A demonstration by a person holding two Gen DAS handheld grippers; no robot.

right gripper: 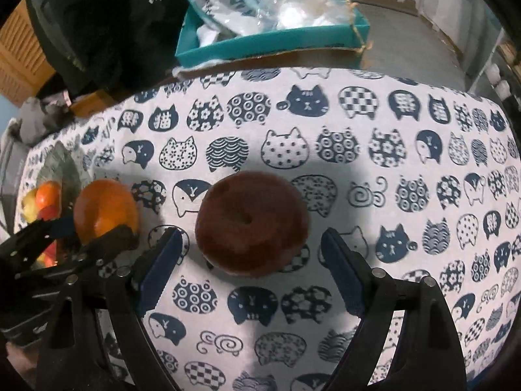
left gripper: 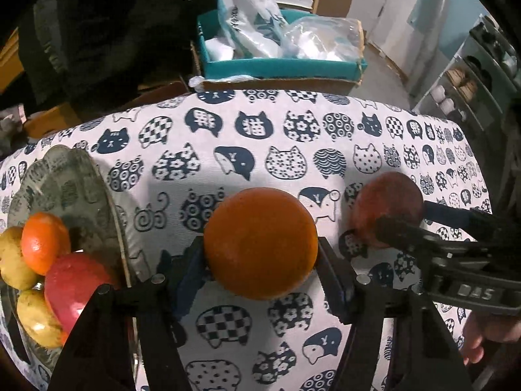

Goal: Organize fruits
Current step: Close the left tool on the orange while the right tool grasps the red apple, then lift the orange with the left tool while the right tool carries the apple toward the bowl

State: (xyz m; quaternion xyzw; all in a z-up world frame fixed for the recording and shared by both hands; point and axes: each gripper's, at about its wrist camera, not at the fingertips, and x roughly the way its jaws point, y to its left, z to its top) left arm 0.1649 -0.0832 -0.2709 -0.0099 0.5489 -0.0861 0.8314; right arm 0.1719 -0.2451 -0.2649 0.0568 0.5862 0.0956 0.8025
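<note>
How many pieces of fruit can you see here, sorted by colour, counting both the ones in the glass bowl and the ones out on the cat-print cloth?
Orange: 2, the big orange between the left fingers and a smaller one in the bowl.
Red or reddish brown: 2, the apple in the bowl and the reddish fruit on the cloth.
Yellow: 2, both in the bowl.
Total: 6

left gripper point(left gripper: 260, 270): black frame, blue pads, silver screws | right gripper point(right gripper: 250, 260): same, white "DAS" marking

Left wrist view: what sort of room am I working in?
Probably a lived-in home room: a cat-print tablecloth, a clear glass fruit plate and a teal cardboard box of plastic bags.
</note>
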